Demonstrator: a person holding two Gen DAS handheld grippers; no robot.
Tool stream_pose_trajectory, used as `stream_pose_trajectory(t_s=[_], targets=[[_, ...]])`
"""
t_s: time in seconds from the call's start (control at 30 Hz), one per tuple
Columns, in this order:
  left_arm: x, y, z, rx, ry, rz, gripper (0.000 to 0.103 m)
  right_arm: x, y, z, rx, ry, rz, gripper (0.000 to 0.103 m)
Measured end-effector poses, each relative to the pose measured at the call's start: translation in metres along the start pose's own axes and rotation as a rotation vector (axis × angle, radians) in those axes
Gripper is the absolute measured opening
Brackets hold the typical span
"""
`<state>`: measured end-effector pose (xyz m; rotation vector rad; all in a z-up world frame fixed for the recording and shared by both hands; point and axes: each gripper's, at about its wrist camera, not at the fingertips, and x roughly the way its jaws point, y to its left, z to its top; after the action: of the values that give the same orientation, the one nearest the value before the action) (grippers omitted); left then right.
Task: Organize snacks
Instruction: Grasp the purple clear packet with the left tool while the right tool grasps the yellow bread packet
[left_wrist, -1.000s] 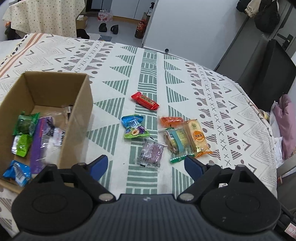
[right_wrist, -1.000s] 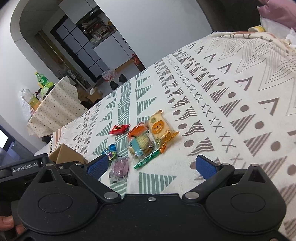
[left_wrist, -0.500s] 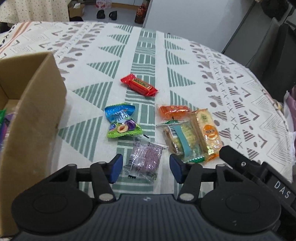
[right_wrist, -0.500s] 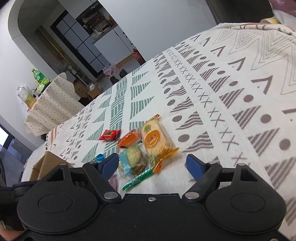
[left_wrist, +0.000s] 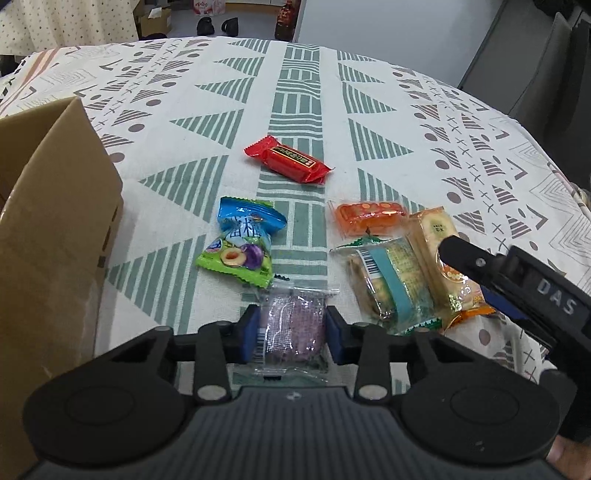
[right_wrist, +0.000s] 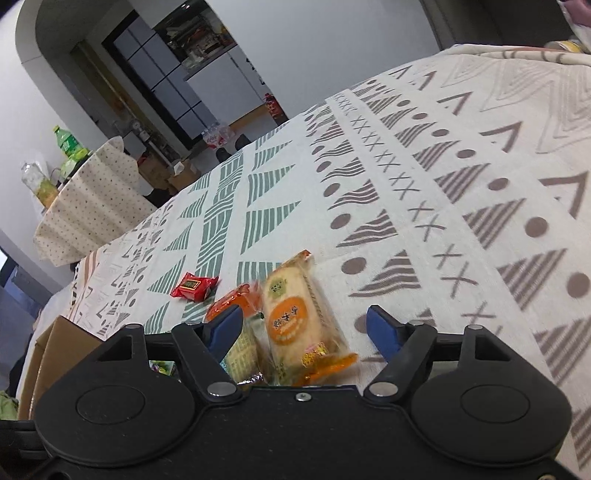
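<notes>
The left gripper pinches the clear packet of purple snack lying on the patterned tablecloth, probably with both pads touching. The right gripper is spread wide around the orange-labelled biscuit packet.

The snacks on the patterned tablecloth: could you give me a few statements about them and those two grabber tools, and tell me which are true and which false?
1. The left gripper has its blue pads on either side of the purple snack packet. True.
2. The red candy bar lies inside the cardboard box. False: it lies on the tablecloth, apart from the box.
3. The right gripper is clamped shut. False: its jaws stand wide open around the orange-labelled cracker packet.
4. The blue and green plum candy bag lies between the box and the teal-banded biscuit pack. True.
</notes>
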<state>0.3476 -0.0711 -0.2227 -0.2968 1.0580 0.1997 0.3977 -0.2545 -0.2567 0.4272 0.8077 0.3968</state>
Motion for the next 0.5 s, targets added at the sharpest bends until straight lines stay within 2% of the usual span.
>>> stream_pose_trajectory(t_s=[0.1,0.17,0.2,0.23,0.27,0.33,0.5], targets=[[-0.002,0.001,0.0,0.003,-0.002,-0.004,0.034,0.002,0.005,-0.002,-0.045,0.013,-0.019,0.068],[-0.004,0.003,0.001,-0.01,0.002,-0.012,0.033,0.002,0.009,-0.005,-0.07,0.031,-0.022,0.06],[-0.005,0.004,0.001,-0.016,0.003,-0.017,0.033,0.001,0.011,-0.006,-0.086,0.037,-0.028,0.055],[-0.006,0.005,0.001,-0.018,0.004,-0.023,0.033,0.0,0.012,-0.007,-0.097,0.046,-0.032,0.045],[-0.009,0.005,0.0,-0.012,0.001,-0.029,0.033,0.0,0.012,-0.008,-0.102,0.055,-0.034,0.04],[-0.015,0.006,-0.002,0.007,-0.012,-0.042,0.033,-0.005,0.01,-0.01,-0.088,0.064,-0.027,0.037],[-0.037,0.014,-0.007,0.006,-0.049,-0.083,0.033,-0.022,0.014,-0.018,-0.07,0.079,-0.032,0.035]])
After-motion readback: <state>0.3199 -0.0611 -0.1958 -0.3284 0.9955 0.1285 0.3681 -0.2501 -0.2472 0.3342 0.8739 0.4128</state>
